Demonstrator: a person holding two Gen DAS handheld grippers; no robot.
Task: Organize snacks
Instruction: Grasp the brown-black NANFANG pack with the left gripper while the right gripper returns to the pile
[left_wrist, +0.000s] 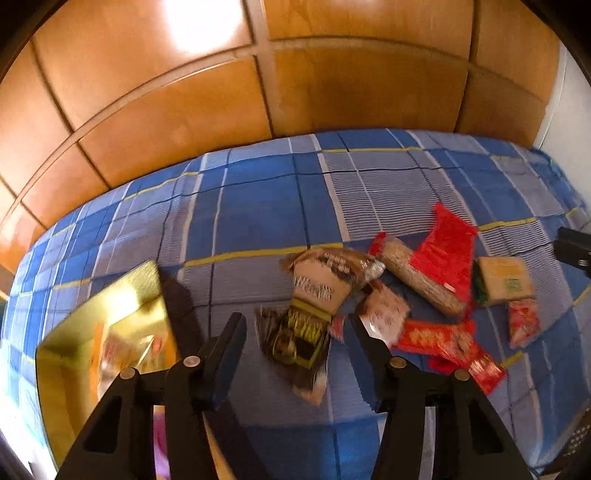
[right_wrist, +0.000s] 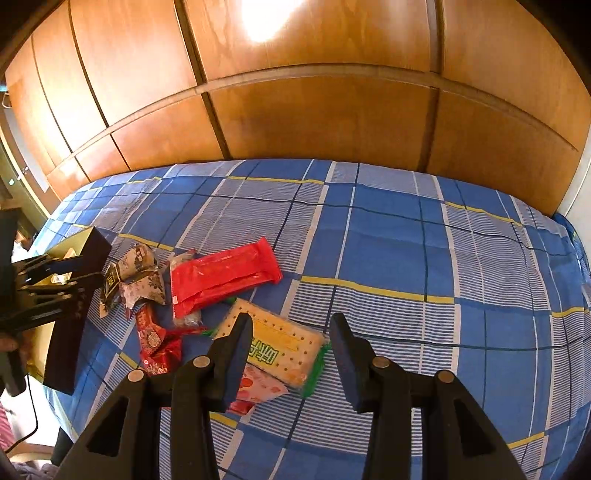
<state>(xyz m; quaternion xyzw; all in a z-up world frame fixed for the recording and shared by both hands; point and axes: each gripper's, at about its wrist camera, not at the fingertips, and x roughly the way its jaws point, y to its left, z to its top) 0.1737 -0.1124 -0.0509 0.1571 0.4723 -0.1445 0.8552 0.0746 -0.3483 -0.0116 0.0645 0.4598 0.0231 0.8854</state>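
Note:
Several snack packets lie in a loose heap on a blue checked bedsheet. My left gripper hangs open over a dark brown-and-green packet, which lies between the fingers without the pads touching it. A beige-brown packet and a red packet lie just beyond. My right gripper is open above a yellow cracker pack with green ends; its left finger covers part of the pack. The red packet lies farther off. The left gripper shows at the left edge there.
A gold-lined box, dark outside, stands at the bed's left edge with packets inside. A long cracker roll, red-gold wrappers and a pink packet lie around. A wooden wardrobe stands behind the bed. Bare sheet stretches to the right.

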